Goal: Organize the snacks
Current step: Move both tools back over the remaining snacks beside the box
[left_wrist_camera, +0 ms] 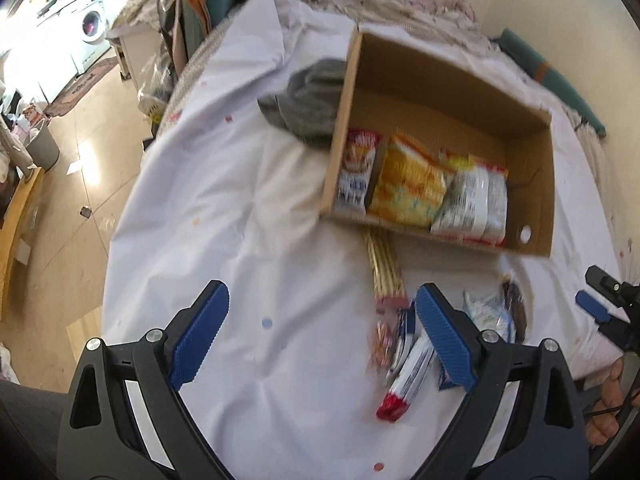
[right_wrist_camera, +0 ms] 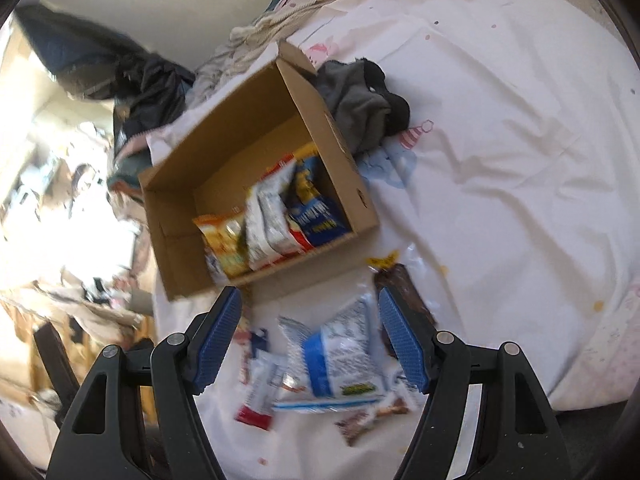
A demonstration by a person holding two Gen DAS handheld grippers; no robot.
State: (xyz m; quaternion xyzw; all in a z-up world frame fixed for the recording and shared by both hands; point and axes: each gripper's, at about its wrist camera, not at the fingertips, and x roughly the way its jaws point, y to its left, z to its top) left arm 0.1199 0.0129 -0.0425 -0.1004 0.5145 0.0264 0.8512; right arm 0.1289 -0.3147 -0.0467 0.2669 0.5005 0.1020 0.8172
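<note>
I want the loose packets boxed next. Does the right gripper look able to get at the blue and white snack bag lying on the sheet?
Probably yes. The right gripper is open, and the blue and white snack bag lies uncovered on the white sheet between its fingers, with nothing above it. The cardboard box sits farther ahead.

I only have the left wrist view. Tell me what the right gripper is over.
Observer: The right gripper is open above a blue and white packet on the sheet.
Operator: Report the box side I can't see.
Observer: A blue packet stands at the box end near the grey cloth.
Operator: Name anything right of that gripper.
Observer: A brown packet lies just outside its right finger.
</note>
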